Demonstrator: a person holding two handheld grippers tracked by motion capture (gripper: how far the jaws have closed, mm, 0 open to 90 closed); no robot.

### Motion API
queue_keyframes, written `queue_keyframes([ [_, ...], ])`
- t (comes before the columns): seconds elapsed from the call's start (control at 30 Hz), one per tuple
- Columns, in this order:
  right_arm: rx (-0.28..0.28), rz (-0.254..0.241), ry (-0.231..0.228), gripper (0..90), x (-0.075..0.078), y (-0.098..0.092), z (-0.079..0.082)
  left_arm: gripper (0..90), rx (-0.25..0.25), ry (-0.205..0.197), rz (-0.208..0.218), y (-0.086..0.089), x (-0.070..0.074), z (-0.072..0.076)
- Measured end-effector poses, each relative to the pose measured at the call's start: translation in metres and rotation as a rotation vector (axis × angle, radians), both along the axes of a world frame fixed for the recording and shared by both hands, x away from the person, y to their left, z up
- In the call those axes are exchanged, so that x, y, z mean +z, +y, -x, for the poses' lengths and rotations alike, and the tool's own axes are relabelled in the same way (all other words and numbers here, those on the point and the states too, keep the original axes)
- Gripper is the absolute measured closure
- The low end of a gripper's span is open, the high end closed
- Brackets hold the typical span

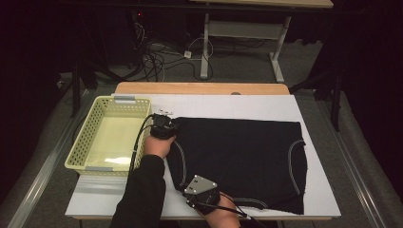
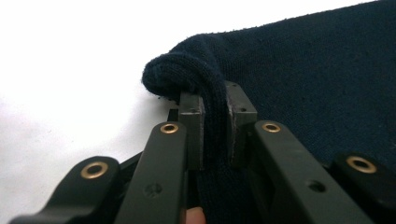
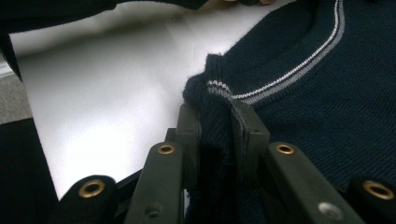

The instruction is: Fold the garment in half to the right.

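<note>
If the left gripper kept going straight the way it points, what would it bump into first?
Probably only the dark knit garment it already pinches: the left gripper points across that fabric lying on the white table. Depth is unclear.

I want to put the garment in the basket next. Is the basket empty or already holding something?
Empty: the basket beside the dark garment shows only its bare pale floor in the high view.

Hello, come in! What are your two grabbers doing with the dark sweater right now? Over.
Left gripper shut on sweater corner. Right gripper shut on its striped edge. Sweater flat on table. Basket beside it, not blocking.
</note>
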State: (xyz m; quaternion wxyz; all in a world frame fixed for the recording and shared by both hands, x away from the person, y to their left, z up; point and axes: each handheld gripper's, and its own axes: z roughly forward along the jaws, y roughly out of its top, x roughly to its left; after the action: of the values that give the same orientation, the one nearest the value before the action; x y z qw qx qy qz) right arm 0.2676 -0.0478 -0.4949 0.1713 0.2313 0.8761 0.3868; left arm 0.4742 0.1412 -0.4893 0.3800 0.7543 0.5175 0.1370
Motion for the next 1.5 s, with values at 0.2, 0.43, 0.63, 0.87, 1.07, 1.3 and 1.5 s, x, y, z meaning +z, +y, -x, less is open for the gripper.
queue_keyframes([
  [0.2,0.0,-0.017,-0.017,77.5,0.001,-0.002,0.002,78.1,0.02,-0.005,0.046,-0.002,0.008,0.004],
  [0.43,-0.004,-0.096,-0.02,77.6,0.008,-0.011,0.003,78.0,0.046,-0.044,0.075,-0.006,0.03,0.009],
  [0.63,-0.008,-0.131,-0.066,77.6,0.027,-0.015,0.007,78.0,0.075,-0.044,0.069,-0.002,0.048,0.01],
  [0.87,0.007,-0.163,-0.094,77.6,0.046,-0.009,0.011,78.0,0.111,-0.031,0.064,0.006,0.065,0.015],
  [1.07,0.056,-0.191,-0.122,77.6,0.061,0.007,0.017,78.0,0.125,-0.055,0.03,0.016,0.092,0.022],
  [1.3,0.063,-0.208,-0.124,77.4,0.064,0.006,0.02,77.8,0.125,-0.019,0.017,0.014,0.085,0.023],
  [1.5,0.032,-0.222,-0.12,77.5,0.059,-0.015,0.024,77.7,0.096,-0.028,0.048,-0.006,0.083,0.023],
])
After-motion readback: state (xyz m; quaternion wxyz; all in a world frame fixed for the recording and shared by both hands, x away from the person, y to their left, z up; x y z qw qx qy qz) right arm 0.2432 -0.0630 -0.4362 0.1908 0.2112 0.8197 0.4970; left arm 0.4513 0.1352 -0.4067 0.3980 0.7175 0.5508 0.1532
